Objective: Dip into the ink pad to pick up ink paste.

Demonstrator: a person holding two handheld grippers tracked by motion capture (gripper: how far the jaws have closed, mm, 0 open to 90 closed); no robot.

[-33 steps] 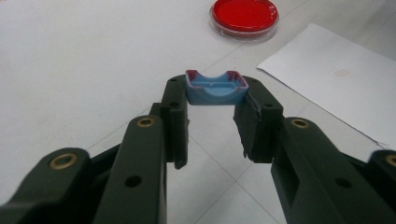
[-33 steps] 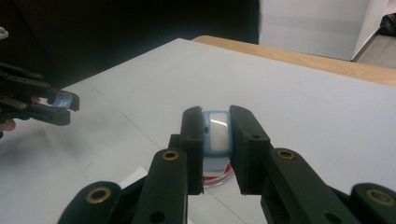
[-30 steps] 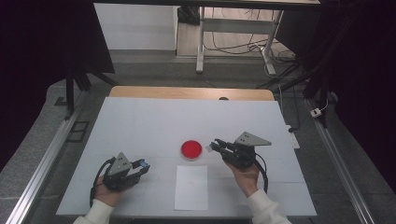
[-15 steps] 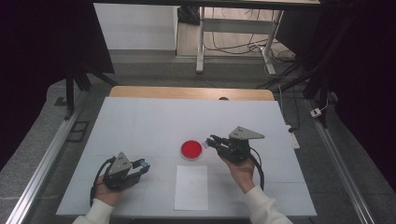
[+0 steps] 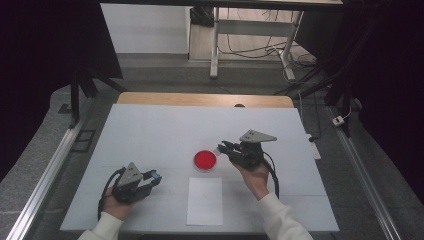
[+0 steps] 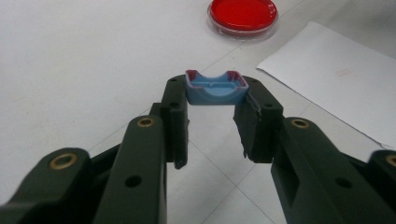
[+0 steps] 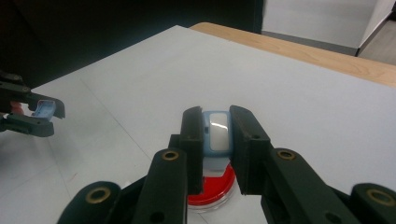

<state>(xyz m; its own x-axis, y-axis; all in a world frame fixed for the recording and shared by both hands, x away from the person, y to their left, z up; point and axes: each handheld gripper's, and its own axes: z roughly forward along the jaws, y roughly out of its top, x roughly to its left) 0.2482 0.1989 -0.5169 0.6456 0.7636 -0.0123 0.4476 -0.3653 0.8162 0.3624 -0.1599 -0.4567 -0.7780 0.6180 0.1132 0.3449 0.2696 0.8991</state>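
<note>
A round red dish [image 5: 205, 160] sits at the middle of the white table [image 5: 160, 130]; I also see the dish [image 6: 243, 14] in the left gripper view. My right gripper [image 5: 223, 147] hovers at the dish's right edge, shut on a small pale blue piece [image 7: 217, 133]. In the right gripper view, the red dish [image 7: 210, 192] lies under the jaws of that right gripper [image 7: 217, 122]. My left gripper [image 5: 156, 176] rests near the front left. This left gripper [image 6: 215, 91] is shut on a small blue piece with a pink rim [image 6: 215, 88].
A white sheet of paper [image 5: 205, 200] lies in front of the dish, between the two hands. A wooden strip [image 5: 205, 99] runs along the table's far edge. Metal rails [image 5: 45, 175] flank the table. Cables and stand legs [image 5: 250, 45] lie beyond it.
My right gripper has moved left and a little farther from the person, up to the dish's right edge. The left gripper has stayed put.
</note>
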